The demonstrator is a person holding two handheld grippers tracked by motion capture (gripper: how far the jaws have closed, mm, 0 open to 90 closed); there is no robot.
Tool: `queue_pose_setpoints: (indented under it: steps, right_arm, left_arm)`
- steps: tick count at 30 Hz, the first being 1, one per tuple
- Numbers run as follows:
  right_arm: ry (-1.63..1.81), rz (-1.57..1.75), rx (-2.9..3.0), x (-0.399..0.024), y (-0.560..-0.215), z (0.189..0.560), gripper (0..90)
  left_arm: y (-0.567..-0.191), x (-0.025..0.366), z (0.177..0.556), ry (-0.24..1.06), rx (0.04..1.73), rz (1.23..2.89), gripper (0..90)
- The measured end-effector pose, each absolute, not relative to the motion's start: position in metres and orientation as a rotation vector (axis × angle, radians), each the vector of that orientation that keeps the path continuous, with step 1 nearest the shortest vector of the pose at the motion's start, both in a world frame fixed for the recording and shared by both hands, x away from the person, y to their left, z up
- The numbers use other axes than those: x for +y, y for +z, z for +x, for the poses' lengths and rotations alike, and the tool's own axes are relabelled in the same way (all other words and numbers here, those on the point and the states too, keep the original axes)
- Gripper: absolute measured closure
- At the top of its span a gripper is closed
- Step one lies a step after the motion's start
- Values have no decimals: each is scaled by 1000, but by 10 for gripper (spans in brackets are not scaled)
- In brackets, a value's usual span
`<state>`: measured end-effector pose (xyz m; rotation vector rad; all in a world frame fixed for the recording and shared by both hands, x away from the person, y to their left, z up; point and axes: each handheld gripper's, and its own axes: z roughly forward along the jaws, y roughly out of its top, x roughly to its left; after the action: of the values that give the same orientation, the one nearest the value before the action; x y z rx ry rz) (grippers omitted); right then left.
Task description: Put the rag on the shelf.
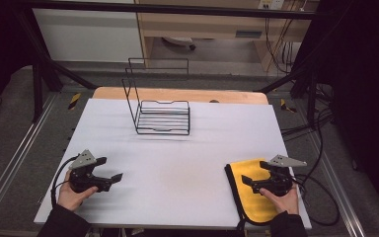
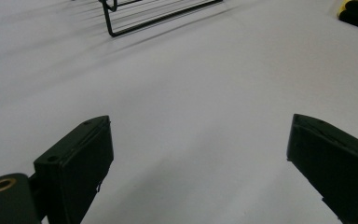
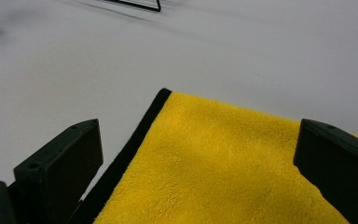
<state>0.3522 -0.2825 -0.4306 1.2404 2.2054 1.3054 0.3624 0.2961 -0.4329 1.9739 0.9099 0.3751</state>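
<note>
Yellow cloth with a black border, lying flat at the near right corner of the white table, one edge running past the table's front. Under the right gripper and partly covered by it in the high view; seen along that gripper's own jaws, the cloth's far corner between the two black fingers, its black edge just inside the left-hand one, bare tabletop beyond the tips. Jaws spread wide, with nothing between them but the cloth lying below; whether the tips touch the cloth cannot be told. Held from behind by the right hand, dark sleeve at the bottom edge, cable looping off to the right.

Across the table, well apart from the cloth, the left gripper in the left hand, jaws likewise wide apart and holding nothing. Between its fingers bare white surface; far ahead of the tips, a corner of the wire rack, and off to the right of them a sliver of the cloth.

Black wire rack standing upright toward the far middle of the table, tall back frame on its left, well ahead of both sets of fingers and roughly midway between them. Wooden edge beyond the white surface.
</note>
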Motion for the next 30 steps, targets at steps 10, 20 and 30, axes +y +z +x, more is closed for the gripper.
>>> queue_pose_setpoints:
  steps: [10,20,30]
  right_arm:
    - [1290,1249,2214,-279,-428,351,20]
    - [1277,1245,2217,-266,-422,351,68]
    - [1169,1228,2266,-235,-418,352,147]
  left_arm:
    - [-435,298,362,375,914,1978,70]
    - [-435,299,362,375,922,1978,72]
    - [-435,300,362,380,924,1979,71]
